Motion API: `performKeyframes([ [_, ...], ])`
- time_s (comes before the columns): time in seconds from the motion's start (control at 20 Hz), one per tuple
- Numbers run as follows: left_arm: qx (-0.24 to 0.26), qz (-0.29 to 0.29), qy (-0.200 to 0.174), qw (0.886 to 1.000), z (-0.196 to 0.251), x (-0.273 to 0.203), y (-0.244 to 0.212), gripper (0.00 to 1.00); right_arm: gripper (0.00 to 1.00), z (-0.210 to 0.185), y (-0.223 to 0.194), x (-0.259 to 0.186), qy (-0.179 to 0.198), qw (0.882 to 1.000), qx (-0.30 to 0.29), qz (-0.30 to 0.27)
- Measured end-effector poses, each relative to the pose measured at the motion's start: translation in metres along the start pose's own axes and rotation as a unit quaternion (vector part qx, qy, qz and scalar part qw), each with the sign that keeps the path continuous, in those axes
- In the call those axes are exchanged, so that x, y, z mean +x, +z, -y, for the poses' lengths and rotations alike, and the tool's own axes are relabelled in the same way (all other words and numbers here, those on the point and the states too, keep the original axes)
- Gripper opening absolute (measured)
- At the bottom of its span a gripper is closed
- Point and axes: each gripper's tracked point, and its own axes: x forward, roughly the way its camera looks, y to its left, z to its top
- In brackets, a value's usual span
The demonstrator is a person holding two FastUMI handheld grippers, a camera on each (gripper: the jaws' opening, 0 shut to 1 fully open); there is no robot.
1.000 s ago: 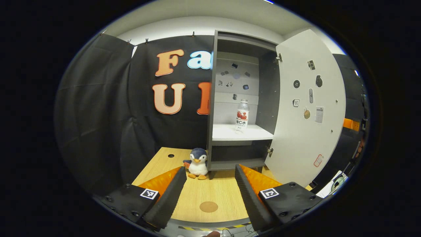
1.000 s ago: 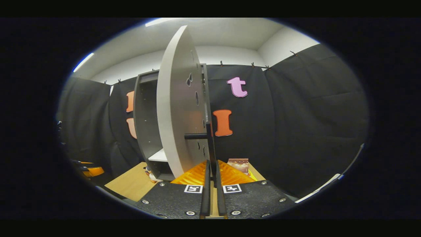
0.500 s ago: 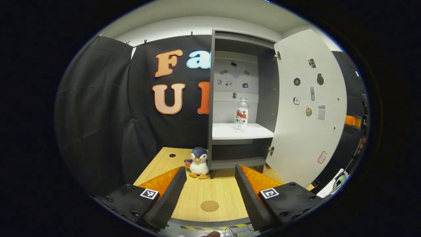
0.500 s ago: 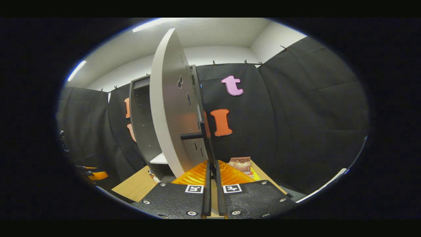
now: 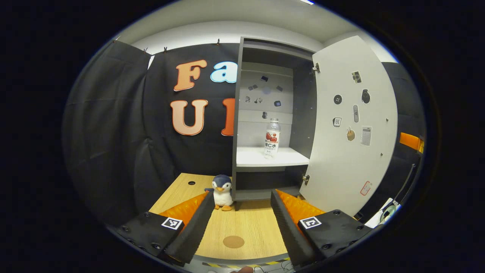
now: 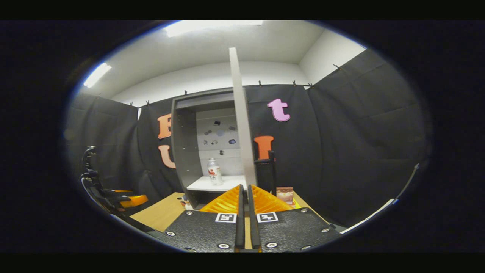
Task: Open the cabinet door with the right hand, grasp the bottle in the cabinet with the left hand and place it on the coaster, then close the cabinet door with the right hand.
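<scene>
The grey cabinet (image 5: 238, 113) stands with its white door (image 5: 348, 129) swung wide to the right. A clear bottle (image 5: 272, 138) with a red label stands upright on the white shelf (image 5: 250, 159). A round brown coaster (image 5: 233, 241) lies on the wooden table near the front edge. My left gripper (image 5: 242, 194) hangs open above the table, short of the cabinet, with nothing between its fingers. In the right gripper view the door (image 6: 242, 125) is edge-on, its dark handle (image 6: 270, 167) to the right. My right gripper (image 6: 244, 186) is shut, below the door's edge, apart from the handle.
A plush penguin (image 5: 221, 191) sits on the table (image 5: 250, 223) by the cabinet's left foot. A small brown box (image 6: 285, 194) lies right of the door. The left gripper (image 6: 129, 200) appears at the far left of the right gripper view.
The right gripper has come off the handle and swung around, so the door is now edge-on and the bottle shows. The door stands slightly wider. The left gripper drifted a little.
</scene>
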Motion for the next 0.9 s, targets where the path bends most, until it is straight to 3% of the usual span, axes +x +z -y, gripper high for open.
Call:
performKeyframes([
  [0.05,0.002,0.005,-0.006,1.000,0.004,0.009,0.006,0.94,0.12,-0.006,0.001,0.000,0.006,1.000,0.004,0.005],
  [0.1,0.004,0.010,-0.012,1.000,0.007,0.019,0.011,0.96,0.05,-0.011,0.004,0.001,0.011,1.000,0.006,0.011],
  [0.2,0.008,0.021,-0.024,0.999,0.015,0.043,0.021,0.96,0.06,-0.021,0.005,0.003,0.021,0.999,0.018,0.019],
  [0.25,0.009,0.025,-0.031,0.999,0.019,0.056,0.026,0.99,0.00,-0.028,0.004,0.004,0.027,0.999,0.025,0.019],
  [0.3,0.008,0.030,-0.039,0.999,0.023,0.070,0.031,0.99,0.08,-0.032,0.004,0.005,0.028,0.999,0.025,0.017],
  [0.35,0.007,0.034,-0.049,0.998,0.029,0.085,0.035,0.96,0.00,-0.031,0.002,0.007,0.024,0.999,0.024,0.016],
  [0.5,0.013,0.042,-0.080,0.996,0.051,0.134,0.047,0.96,0.20,-0.035,-0.005,0.011,0.018,0.999,0.027,0.004],
  [0.55,0.019,0.044,-0.090,0.995,0.057,0.149,0.049,0.94,0.23,-0.034,-0.008,0.013,0.013,1.000,0.027,-0.002],
  [0.75,0.029,0.058,-0.121,0.990,0.082,0.214,0.065,0.99,0.31,-0.034,-0.017,0.027,-0.007,1.000,0.027,-0.015],
  [0.8,0.031,0.058,-0.126,0.990,0.086,0.230,0.066,0.94,0.37,-0.035,-0.020,0.030,-0.012,0.999,0.032,-0.020],
  [0.9,0.025,0.052,-0.135,0.989,0.094,0.262,0.067,0.96,0.48,-0.034,-0.027,0.036,-0.025,0.999,0.036,-0.032],
])
